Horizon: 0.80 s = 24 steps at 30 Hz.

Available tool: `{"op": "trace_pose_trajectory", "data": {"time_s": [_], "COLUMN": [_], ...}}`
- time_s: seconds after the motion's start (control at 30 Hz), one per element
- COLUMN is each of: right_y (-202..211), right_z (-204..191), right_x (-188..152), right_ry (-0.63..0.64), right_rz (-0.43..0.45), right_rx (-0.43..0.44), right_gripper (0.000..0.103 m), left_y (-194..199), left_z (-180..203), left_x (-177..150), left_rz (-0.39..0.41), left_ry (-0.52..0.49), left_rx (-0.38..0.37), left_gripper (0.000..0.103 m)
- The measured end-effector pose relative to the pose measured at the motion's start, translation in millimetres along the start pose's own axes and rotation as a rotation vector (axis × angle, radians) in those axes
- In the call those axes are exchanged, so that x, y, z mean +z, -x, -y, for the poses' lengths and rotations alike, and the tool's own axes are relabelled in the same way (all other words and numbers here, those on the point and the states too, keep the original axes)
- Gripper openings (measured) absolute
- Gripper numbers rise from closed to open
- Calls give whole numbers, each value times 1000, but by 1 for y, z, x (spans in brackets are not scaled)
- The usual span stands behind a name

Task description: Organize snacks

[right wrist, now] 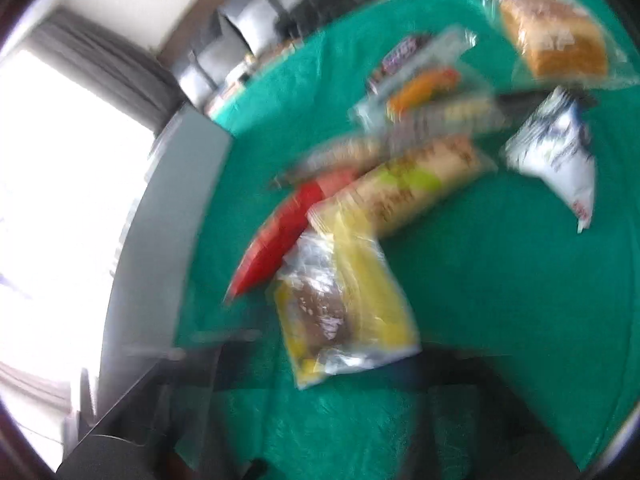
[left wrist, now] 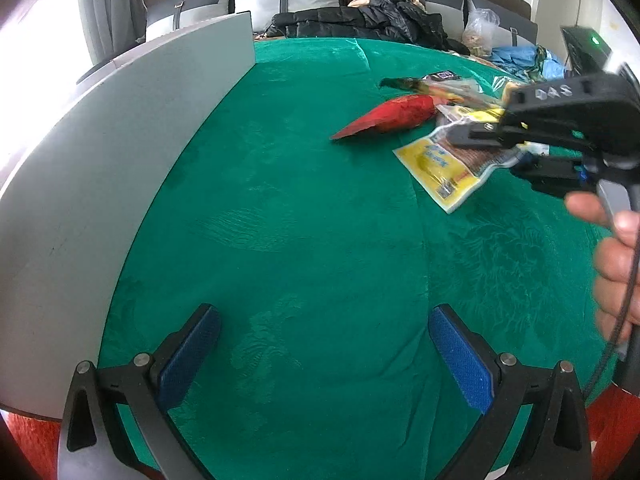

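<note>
My left gripper (left wrist: 324,356) is open and empty, low over the green cloth. My right gripper (left wrist: 486,148) is shut on a yellow snack packet (left wrist: 444,168) and holds it above the cloth at the right. In the blurred right wrist view the same yellow packet (right wrist: 344,312) hangs in front of the camera; the fingers are smeared. A red snack bag (left wrist: 394,118) lies on the cloth behind it, also in the right wrist view (right wrist: 276,240). Several more packets (right wrist: 416,184) lie in a loose pile beyond.
A grey box wall (left wrist: 120,152) stands along the left of the green-covered table (left wrist: 300,220). A white pouch (right wrist: 560,156) and a bread-like packet (right wrist: 556,40) lie at the right. Cushions and black jackets (left wrist: 372,20) sit at the back.
</note>
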State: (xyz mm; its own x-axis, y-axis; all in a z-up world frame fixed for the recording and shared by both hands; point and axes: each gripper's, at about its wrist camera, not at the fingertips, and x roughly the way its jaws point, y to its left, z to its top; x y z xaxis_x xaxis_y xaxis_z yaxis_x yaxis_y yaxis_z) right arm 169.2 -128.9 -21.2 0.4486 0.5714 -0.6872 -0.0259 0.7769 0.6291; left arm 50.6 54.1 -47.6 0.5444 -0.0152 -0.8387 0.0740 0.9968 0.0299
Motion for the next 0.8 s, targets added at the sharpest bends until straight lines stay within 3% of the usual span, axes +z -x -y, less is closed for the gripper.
{"op": "trace_pose_trajectory", "data": {"time_s": [0.13,0.23,0.27,0.33,0.37,0.4,0.43,0.53,0.6,0.8], "right_y": [27,47,57,81,96,106,121,148,150,149], "right_z": [18,53,68,86,93,97,103,118,123,114], "right_x": [-2,5,11,28,38,44,48,35,17,-44], "right_ry": [11,5,9,31,36,31,16,-55,-61,135], "right_rz": [-34,-162,-178,-116,-64,-32,16,120,143,197], "right_rx": [44,53,-6,-175,-266,-307,-337,-344,-371,-522], "right_gripper": [12,15,23,36,67,83,90,90,90,89], "left_y": [0,0,0,-1,-1,-1,-1,-1,-1,1], "left_z": [2,3,4,4,4,4,3,4,4,4], "left_x": [0,0,0,0,0,-1,-2,-2,-3,-6], "left_rz": [-2,1,2,12,19,25,31,37,44,69], "left_ry": [2,9,9,13,14,15,15,15,18,20], "left_rx": [8,11,15,18,19,20,18,12,12,20], "left_gripper": [103,103,103,103,103,103,103,103,103,103]}}
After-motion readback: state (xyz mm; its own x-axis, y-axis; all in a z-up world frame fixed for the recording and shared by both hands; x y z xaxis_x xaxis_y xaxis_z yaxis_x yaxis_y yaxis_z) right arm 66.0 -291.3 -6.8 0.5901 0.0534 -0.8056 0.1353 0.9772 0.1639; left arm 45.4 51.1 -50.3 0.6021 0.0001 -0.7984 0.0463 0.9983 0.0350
